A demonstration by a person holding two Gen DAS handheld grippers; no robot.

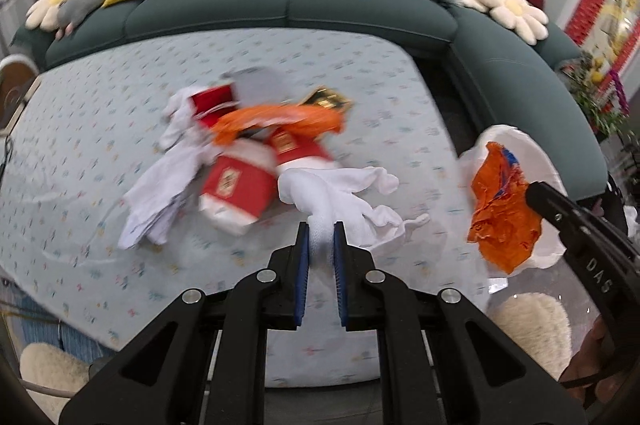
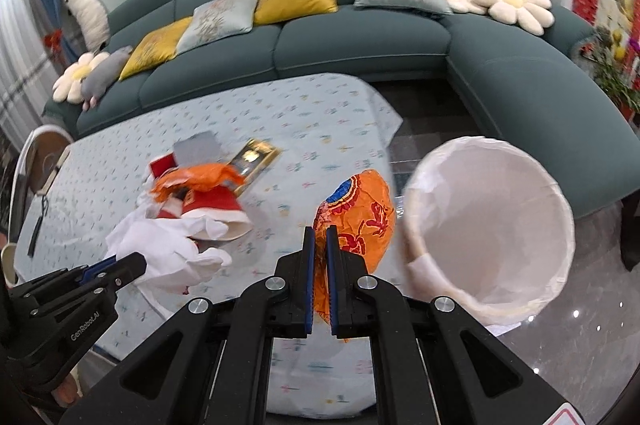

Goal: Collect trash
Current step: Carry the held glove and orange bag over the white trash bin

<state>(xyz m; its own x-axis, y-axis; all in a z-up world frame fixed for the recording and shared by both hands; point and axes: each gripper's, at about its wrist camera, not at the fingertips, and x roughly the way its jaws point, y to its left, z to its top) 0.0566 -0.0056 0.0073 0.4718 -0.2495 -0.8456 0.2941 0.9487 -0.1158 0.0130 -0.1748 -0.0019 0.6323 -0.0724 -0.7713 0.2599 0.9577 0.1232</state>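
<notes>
My left gripper (image 1: 321, 227) is shut on the cuff of a white glove (image 1: 344, 193) that lies on the table; the same glove shows in the right wrist view (image 2: 168, 249). My right gripper (image 2: 321, 233) is shut on an orange wrapper (image 2: 356, 217), held above the table edge beside a white-lined bin (image 2: 492, 225). In the left wrist view the wrapper (image 1: 500, 213) hangs in front of the bin (image 1: 548, 169). A pile of trash stays on the table: red boxes (image 1: 236, 185), another orange wrapper (image 1: 280, 123), a gold packet (image 1: 326, 101), white cloth (image 1: 160, 201).
The table has a pale flowered cloth (image 1: 100, 145). A dark green corner sofa (image 2: 360, 41) with cushions and plush toys curves behind it. A fluffy stool (image 1: 532, 329) stands near the bin. Dark glossy floor (image 2: 580, 345) lies to the right.
</notes>
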